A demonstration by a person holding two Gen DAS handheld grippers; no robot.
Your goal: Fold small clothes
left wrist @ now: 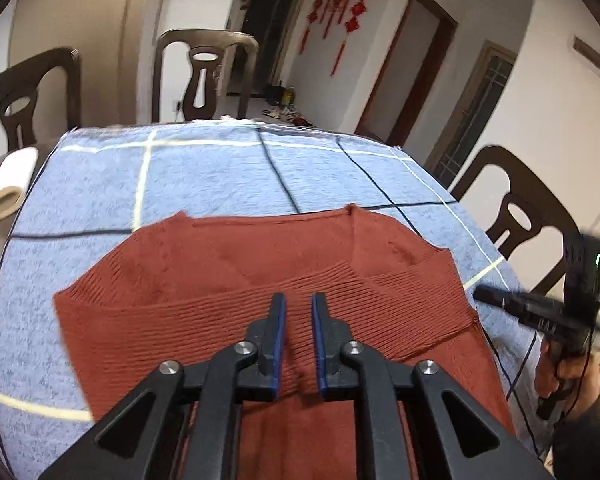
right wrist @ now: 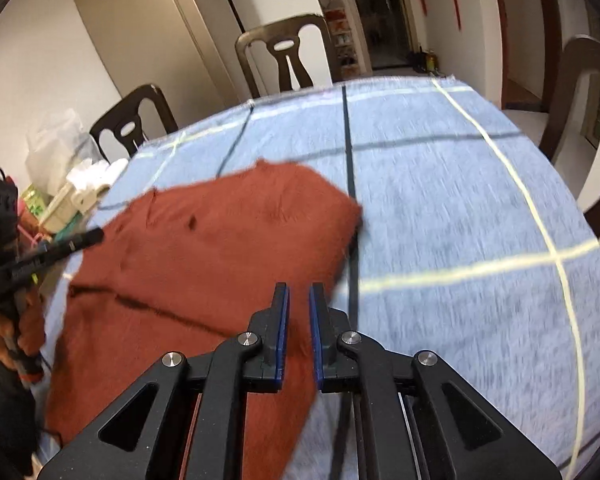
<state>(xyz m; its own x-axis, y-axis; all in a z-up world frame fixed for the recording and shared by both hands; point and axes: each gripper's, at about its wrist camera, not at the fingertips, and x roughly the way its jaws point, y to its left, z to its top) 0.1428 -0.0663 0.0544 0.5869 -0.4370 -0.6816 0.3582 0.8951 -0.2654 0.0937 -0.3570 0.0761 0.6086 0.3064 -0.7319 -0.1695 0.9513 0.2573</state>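
A rust-red knitted sweater (left wrist: 236,280) lies partly folded on the blue checked tablecloth (left wrist: 204,176). My left gripper (left wrist: 299,304) hovers over the sweater's ribbed fold, jaws a little apart and empty. In the right wrist view the sweater (right wrist: 204,256) lies left of centre on the cloth (right wrist: 460,208). My right gripper (right wrist: 299,294) is above the sweater's right edge, jaws a little apart and empty. The right gripper also shows at the right of the left wrist view (left wrist: 480,293), off the sweater's right edge. The left gripper's tip (right wrist: 96,235) shows at the left.
Dark wooden chairs (left wrist: 204,72) stand around the table, one at the right (left wrist: 516,208) and one at the far side (right wrist: 284,56). A white paper roll (left wrist: 8,188) lies at the left. Bags and boxes (right wrist: 60,184) crowd the table's left end.
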